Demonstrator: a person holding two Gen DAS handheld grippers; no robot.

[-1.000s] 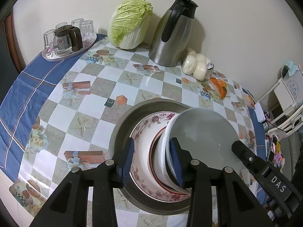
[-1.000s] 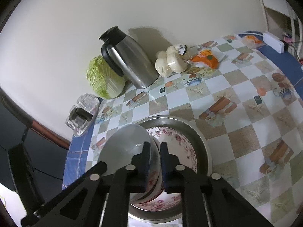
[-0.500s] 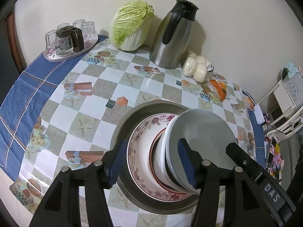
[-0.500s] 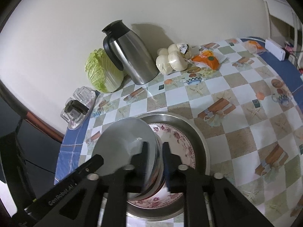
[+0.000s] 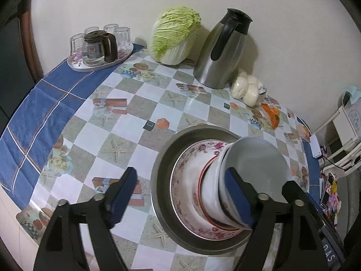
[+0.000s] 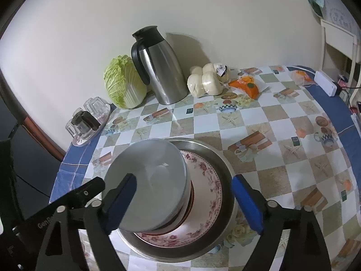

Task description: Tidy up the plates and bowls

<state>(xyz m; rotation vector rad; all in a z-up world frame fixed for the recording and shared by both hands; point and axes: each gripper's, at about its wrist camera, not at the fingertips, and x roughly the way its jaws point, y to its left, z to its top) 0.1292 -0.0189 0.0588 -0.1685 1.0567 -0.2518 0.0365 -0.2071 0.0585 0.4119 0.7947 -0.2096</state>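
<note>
The right wrist view alone looks into the grey bowl, smooth and topping a stack on a flowered plate in a metal basin on the desk. Both the left hand-held gripper and right hand-held gripper are spreading, pinching nothing.

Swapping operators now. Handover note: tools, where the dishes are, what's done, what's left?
Left tool: jaws opening, pads not pressing on anything.
Right tool: jaws opening too, astride the stack's near rims, gripping nothing.
Dishes: grey bowl sits on top of a white bowl, inside the floral plate, all nested in the metal basin on the table.
Done: one stack built, top bowl released.
Left: no other loose plates or bowls in view; back both tools away.
</note>
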